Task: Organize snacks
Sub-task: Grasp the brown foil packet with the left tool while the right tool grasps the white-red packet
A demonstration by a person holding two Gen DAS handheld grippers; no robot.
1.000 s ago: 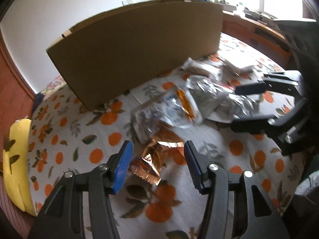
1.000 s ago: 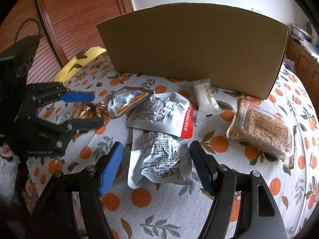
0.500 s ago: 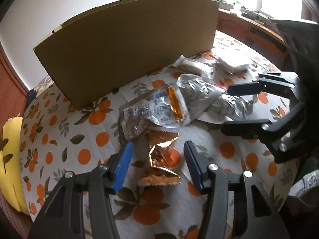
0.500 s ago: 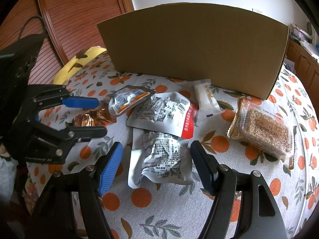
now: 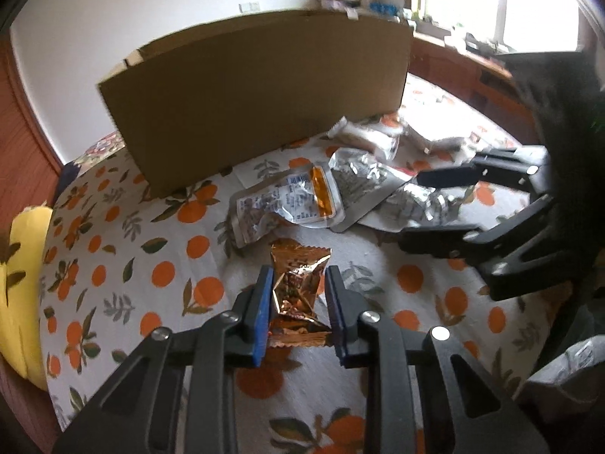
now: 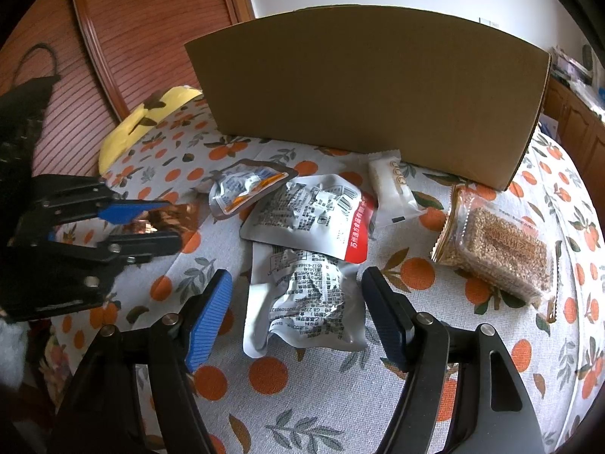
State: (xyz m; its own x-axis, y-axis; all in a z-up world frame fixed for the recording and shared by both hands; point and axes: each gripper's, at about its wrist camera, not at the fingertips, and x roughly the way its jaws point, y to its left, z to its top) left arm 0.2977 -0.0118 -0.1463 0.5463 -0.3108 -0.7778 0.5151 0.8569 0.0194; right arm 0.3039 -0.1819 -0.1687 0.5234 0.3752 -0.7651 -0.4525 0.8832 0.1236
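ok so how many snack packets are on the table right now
6, unless more are hidden: a copper packet between the left fingers, an orange-striped pouch, a red-edged pouch, a crumpled silver pouch, a white bar, a sesame pack.

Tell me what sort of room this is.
Probably a lived-in home room: a table under an orange-print tablecloth, a wood-panelled door, and a cluttered windowsill by a bright window.

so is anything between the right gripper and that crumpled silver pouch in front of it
Nothing visible. The right gripper stands open with the crumpled silver pouch lying flat between its fingers on the tablecloth. Only the pouch's far end is tucked under the red-edged silver pouch.
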